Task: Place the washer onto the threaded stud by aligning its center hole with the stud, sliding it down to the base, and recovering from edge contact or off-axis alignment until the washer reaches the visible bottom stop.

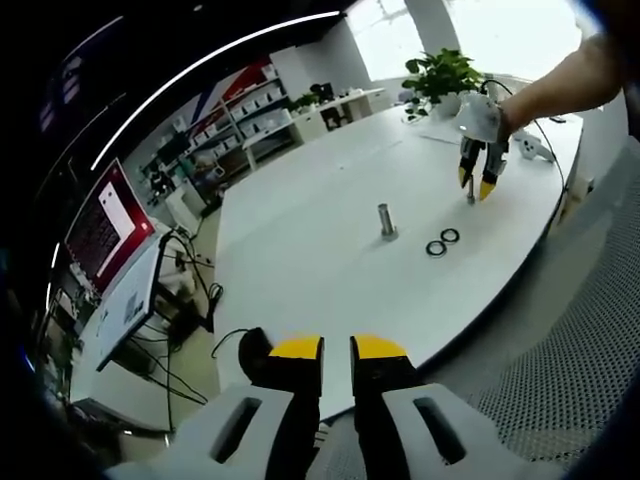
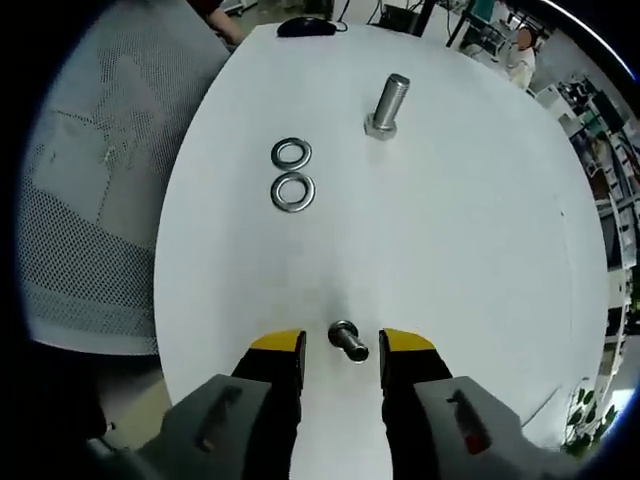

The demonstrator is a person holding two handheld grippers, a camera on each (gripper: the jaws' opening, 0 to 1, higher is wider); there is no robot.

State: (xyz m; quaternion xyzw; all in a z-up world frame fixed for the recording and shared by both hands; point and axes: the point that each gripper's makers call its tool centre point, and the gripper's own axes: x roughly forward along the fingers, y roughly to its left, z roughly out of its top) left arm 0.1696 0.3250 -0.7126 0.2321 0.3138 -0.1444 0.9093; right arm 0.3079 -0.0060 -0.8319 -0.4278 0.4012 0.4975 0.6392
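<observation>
Two washers (image 2: 291,173) lie flat on the white desk (image 2: 450,230), side by side and just touching, well ahead of the right gripper (image 2: 342,345) and a little to the left of its jaws. Each is a thin, shiny grey metal ring with a round centre hole; the nearer one looks slightly larger in the right gripper view. Further ahead, slightly right of the jaws' line, the threaded stud (image 2: 386,104) stands upright on a wider hexagonal base, with grey metal and fine threads along its shaft. It stands apart from both washers, and nothing sits on it.

Between the right gripper's yellow-tipped jaws stands a small bolt (image 2: 347,340), short and grey. The jaws are parted to either side of it with a gap on both sides, gripping nothing.

In the left gripper view the left gripper (image 1: 337,352) hangs off the desk's near edge, its jaws slightly spread and empty. Far ahead of them the stud (image 1: 386,221) stands on the desk, with the two washers (image 1: 442,241) lying just to its right. Beyond those, a person's hand holds the right gripper (image 1: 476,184) tip-down over the desk. A potted plant (image 1: 442,78) stands at the far edge.
</observation>
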